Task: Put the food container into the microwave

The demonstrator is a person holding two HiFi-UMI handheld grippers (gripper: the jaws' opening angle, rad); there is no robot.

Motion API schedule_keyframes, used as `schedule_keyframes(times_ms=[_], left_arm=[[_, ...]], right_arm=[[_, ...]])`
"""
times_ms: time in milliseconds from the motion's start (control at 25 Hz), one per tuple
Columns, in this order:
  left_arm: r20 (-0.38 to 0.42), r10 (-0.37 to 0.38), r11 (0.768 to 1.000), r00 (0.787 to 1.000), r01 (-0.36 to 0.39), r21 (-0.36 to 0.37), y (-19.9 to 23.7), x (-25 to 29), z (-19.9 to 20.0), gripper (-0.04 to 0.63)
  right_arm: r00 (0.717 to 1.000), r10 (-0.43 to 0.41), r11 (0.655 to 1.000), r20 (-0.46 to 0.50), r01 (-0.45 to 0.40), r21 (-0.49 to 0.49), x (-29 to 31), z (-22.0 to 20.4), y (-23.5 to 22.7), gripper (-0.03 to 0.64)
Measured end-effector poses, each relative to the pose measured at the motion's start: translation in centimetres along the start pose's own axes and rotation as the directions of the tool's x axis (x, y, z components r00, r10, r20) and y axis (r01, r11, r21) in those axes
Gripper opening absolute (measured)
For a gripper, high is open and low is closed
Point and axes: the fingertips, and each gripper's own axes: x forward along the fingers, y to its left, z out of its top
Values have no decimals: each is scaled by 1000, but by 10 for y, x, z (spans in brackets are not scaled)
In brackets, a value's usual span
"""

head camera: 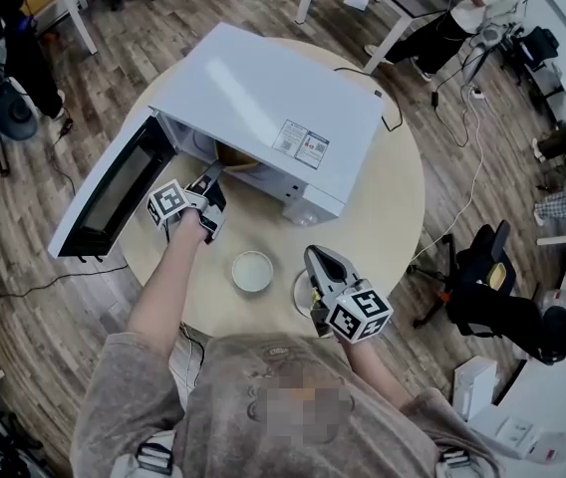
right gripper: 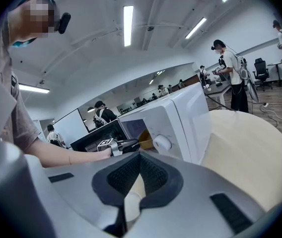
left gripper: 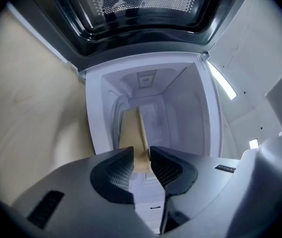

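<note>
The white microwave [head camera: 263, 98] stands on a round beige table [head camera: 393, 217], its door [head camera: 114, 192] swung open to the left. The tan food container [head camera: 235, 157] sits just inside the cavity mouth. My left gripper [head camera: 208, 182] reaches into the opening and is shut on the container's near rim. In the left gripper view the thin tan container wall [left gripper: 133, 133] is pinched between the jaws of the left gripper [left gripper: 141, 157], with the white cavity [left gripper: 180, 108] beyond. My right gripper [head camera: 321, 262] hovers over the table's near side, shut with nothing in it [right gripper: 140, 157].
A white round dish [head camera: 252, 271] lies on the table near its front edge. A second round disc [head camera: 301, 289] is partly under the right gripper. A black cable [head camera: 393, 118] runs off the microwave's back. Desks, chairs and other people surround the table.
</note>
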Motion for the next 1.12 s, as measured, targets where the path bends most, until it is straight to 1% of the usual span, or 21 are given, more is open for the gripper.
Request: schedule_keyframes(times_ms=[320, 800, 1120], left_arm=[[-28, -8, 1000, 1000, 8, 3, -4, 12, -5, 112], [-38, -10, 1000, 999, 10, -6, -5, 23, -8, 112], [-29, -12, 1000, 1000, 13, 4, -13, 12, -7, 112]], right_arm=[[1000, -18, 1000, 3, 18, 10, -3, 0, -5, -2], [999, -35, 999, 6, 35, 20, -5, 1, -11, -2], [999, -30, 999, 10, 30, 15, -4, 3, -13, -2]])
